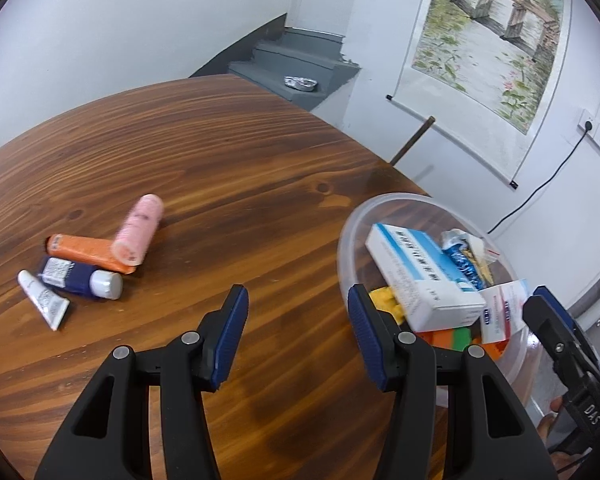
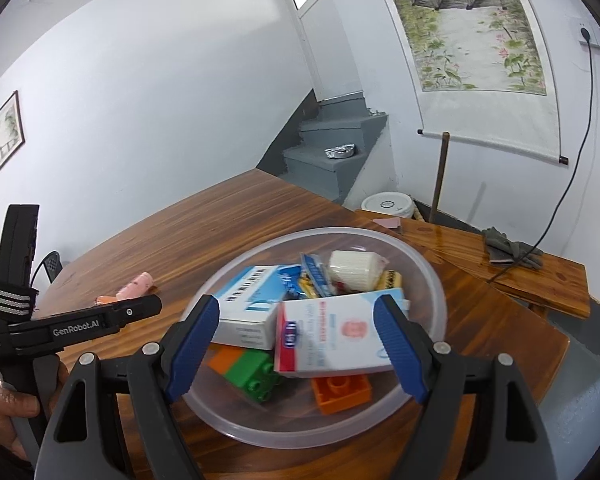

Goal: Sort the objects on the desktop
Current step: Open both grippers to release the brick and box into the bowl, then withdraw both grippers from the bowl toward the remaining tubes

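The left tongs [image 1: 298, 312] stand apart with nothing between the blue pads, above the bare wooden surface [image 1: 228, 168], just beside the rim of the clear plastic bowl [image 1: 346, 240]. The right tongs [image 2: 298, 334] are wide and hold nothing; they hang over the bowl, and a white and red box [image 2: 332, 336] lies in the bowl behind the gap. Also in the bowl are a white and blue box [image 2: 248, 300], a green brick [image 2: 256, 372], an orange brick [image 2: 340, 392], a white roll [image 2: 354, 270] and some small packets. To the left on the surface, well apart from the bowl, four things lie together: a pink tube [image 1: 138, 230] resting across an orange tube [image 1: 86, 252], a dark blue bottle [image 1: 80, 278] with a silver cap, and a small white tube [image 1: 44, 300] touching it.
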`<state>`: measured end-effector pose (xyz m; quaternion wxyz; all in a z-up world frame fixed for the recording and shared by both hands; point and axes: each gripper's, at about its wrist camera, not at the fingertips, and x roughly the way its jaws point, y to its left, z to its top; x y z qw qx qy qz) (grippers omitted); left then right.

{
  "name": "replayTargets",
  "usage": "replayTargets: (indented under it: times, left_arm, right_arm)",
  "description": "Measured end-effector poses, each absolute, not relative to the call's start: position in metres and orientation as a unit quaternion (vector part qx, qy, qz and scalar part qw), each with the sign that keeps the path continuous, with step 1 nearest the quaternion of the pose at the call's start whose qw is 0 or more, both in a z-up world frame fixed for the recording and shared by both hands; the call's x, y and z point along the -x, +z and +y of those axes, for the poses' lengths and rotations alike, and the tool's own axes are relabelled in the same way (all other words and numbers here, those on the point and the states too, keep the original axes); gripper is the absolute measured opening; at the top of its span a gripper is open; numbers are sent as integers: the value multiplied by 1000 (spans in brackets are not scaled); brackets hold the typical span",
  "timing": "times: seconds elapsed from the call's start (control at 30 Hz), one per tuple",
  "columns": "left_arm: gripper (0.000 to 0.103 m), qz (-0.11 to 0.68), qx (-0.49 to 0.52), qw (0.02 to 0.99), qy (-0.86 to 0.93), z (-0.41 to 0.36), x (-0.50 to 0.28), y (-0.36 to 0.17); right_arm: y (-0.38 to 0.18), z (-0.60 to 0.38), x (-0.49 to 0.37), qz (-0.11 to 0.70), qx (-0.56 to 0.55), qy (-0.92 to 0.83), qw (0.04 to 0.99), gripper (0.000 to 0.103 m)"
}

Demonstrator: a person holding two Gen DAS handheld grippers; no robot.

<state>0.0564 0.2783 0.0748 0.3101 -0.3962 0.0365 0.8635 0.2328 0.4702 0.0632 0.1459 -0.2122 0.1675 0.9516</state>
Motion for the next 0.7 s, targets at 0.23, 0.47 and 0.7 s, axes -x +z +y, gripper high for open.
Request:
replayTargets:
  times: [0.23,0.47,0.7]
  left_arm:
    - [56,21,401,277,873,246,-46,71]
    - [56,-15,410,215,886,199,-23,65]
    - [56,-23,416,170,893,169,-6,58]
  right_arm:
    - [70,448,-225,157,205,958,121,83]
    - [76,418,-208,138,210,964,84,83]
    - [79,388,-182,116,229,966,38,83]
